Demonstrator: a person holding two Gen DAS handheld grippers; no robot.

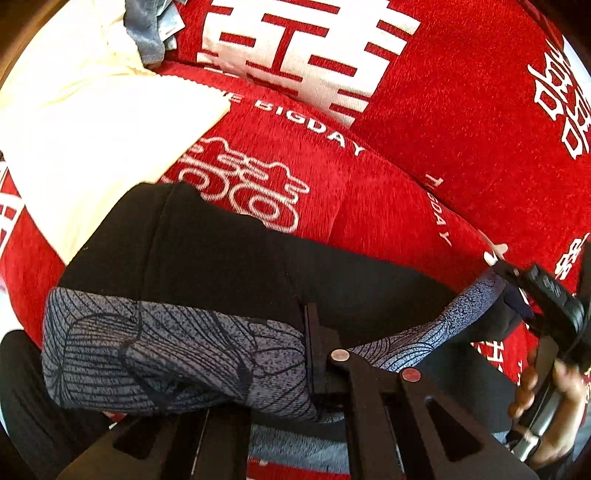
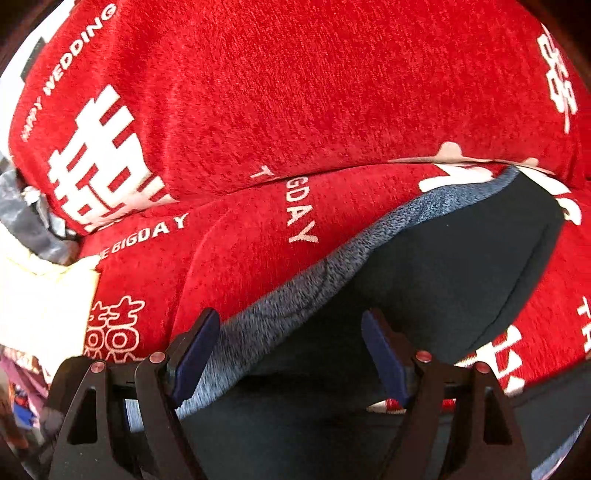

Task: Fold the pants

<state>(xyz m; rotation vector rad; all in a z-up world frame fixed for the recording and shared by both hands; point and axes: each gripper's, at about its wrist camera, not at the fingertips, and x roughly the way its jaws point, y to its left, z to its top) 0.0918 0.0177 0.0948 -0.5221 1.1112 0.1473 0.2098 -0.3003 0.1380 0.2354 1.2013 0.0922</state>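
Observation:
The pants (image 1: 229, 266) are black with a grey-blue patterned band (image 1: 155, 354). They lie on a red sofa cover. In the left wrist view my left gripper (image 1: 295, 373) is shut on the patterned band of the pants; only its right finger (image 1: 316, 347) shows, the other is under the cloth. The right gripper (image 1: 524, 291) shows at the right edge, at the far end of the band. In the right wrist view the right gripper (image 2: 291, 354) is open, its blue-padded fingers (image 2: 195, 354) straddling the pants (image 2: 443, 273) and their grey edge (image 2: 295, 295).
The red sofa cover (image 1: 461, 122) has white lettering and back cushions (image 2: 295, 81). A cream cloth (image 1: 92, 122) lies at the left with a grey garment (image 1: 147, 29) behind it. My hand (image 1: 550, 406) holds the right gripper's handle.

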